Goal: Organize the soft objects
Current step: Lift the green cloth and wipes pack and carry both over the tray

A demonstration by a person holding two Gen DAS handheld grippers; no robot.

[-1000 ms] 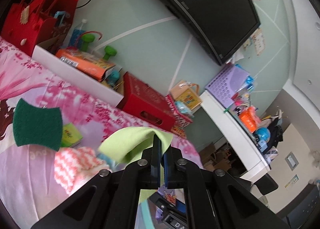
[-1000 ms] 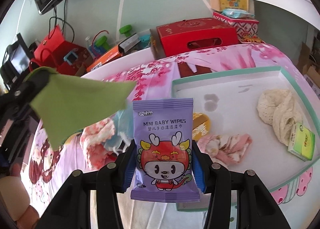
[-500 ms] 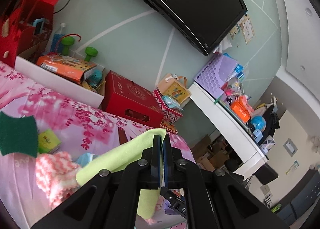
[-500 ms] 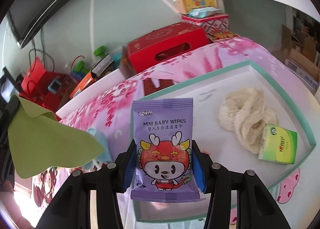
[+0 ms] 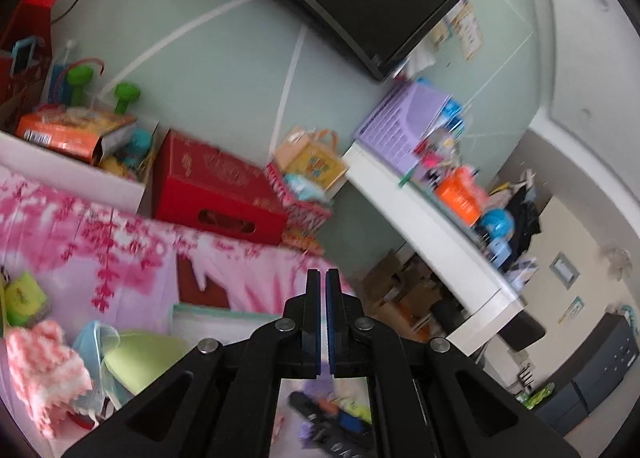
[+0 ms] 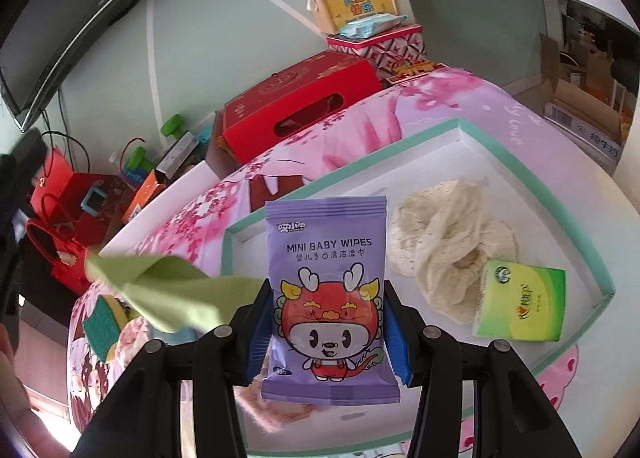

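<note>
Wipes pack (image 6: 326, 290) hiding tray (image 6: 540, 174), cloth (image 6: 176, 290) blurred

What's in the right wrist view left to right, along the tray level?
Green scouring sponge → light green cloth → purple baby wipes pack in the right gripper → cream knitted cloth → green tissue pack.

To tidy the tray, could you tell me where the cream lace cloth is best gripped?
Probably pinch the raised fold across the middle of the cream lace cloth, coming from above: it lies crumpled flat in the tray, whose walls and the green tissue pack hamper a sideways approach.
</note>
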